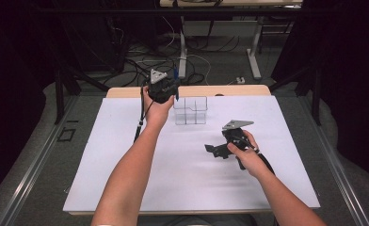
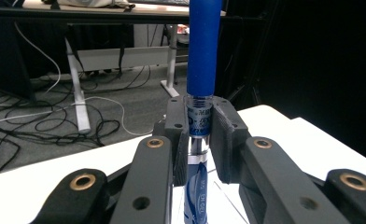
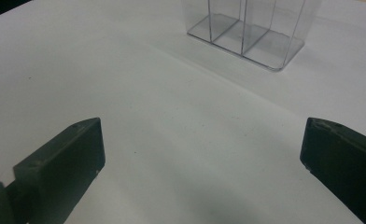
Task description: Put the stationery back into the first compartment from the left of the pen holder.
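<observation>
The pen point(image 2: 203, 70) runs off the top edge of the left gripper view, and its lower end drops out at the bottom — neither tip shows. Its print is too blurred to read. In the right gripper view the holder point(image 3: 246, 37) is cut off at the top, so its rim stays unseen. From the high view, the pen is a small blue sliver at the left tool point(image 1: 171, 87).

Light falls from above onto the white table point(image 1: 126, 179), which is bright; surroundings sink into dark, corners blackest. Soft shadows under the hands. Near jaws blur in both gripper views.
</observation>
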